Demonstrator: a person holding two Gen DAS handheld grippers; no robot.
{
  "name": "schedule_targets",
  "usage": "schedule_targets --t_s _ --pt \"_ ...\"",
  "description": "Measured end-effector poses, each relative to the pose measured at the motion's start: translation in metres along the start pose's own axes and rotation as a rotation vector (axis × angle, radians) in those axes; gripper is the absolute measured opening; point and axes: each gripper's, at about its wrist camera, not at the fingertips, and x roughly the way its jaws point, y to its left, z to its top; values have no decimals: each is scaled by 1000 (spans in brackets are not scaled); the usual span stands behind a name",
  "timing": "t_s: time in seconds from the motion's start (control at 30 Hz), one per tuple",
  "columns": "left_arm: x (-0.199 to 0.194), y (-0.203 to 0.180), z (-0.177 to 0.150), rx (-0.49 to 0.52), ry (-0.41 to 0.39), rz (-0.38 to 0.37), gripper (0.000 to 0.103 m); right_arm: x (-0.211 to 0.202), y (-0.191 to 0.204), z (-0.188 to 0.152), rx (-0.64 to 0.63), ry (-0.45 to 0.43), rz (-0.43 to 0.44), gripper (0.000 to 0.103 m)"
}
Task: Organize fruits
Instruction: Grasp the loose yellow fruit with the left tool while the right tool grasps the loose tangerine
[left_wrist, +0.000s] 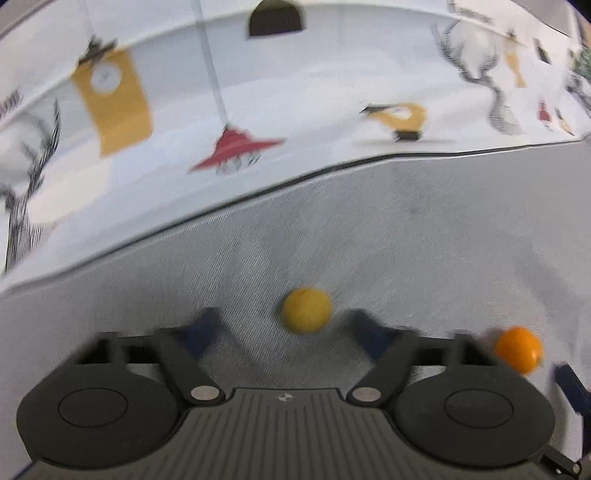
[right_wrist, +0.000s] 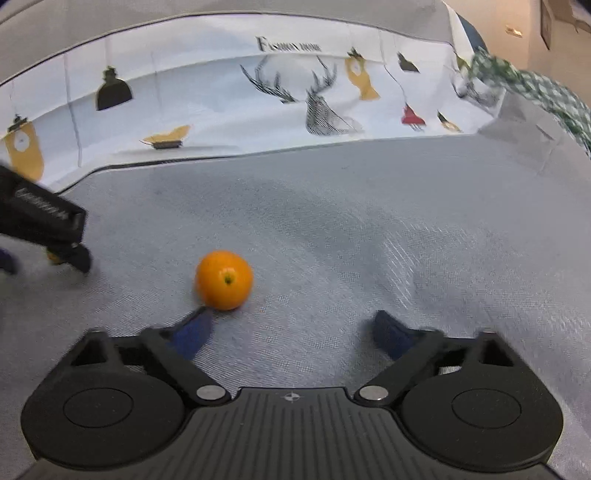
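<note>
1. The left tool (left_wrist: 286, 325) is released; the small round yellow fruit (left_wrist: 306, 310) lies just ahead between its blue tips, untouched.
2. The right tool (right_wrist: 291, 328) is released, with the round orange fruit (right_wrist: 224, 279) by its left tip.
3. Both fruits rest on grey woven cloth (right_wrist: 369, 240), bordered by a white printed fabric (right_wrist: 221, 99).

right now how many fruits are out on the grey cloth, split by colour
yellow fruit: 1
orange fruit: 1
total: 2

Both lie loose on the grey cloth, neither gripped.
</note>
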Motion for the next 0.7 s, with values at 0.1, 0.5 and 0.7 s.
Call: schedule_targets --t_s 0.1,0.5,0.7 --pt "-8 -2 2 50 6 -9 27 -1 8 4 -53 -34 33 53" --pt "-52 13 -32 28 18 11 28 6 0 18 39 -47 75 94" --pt "-58 12 -37 20 9 -2 28 22 -13 29 79 -63 15 40"
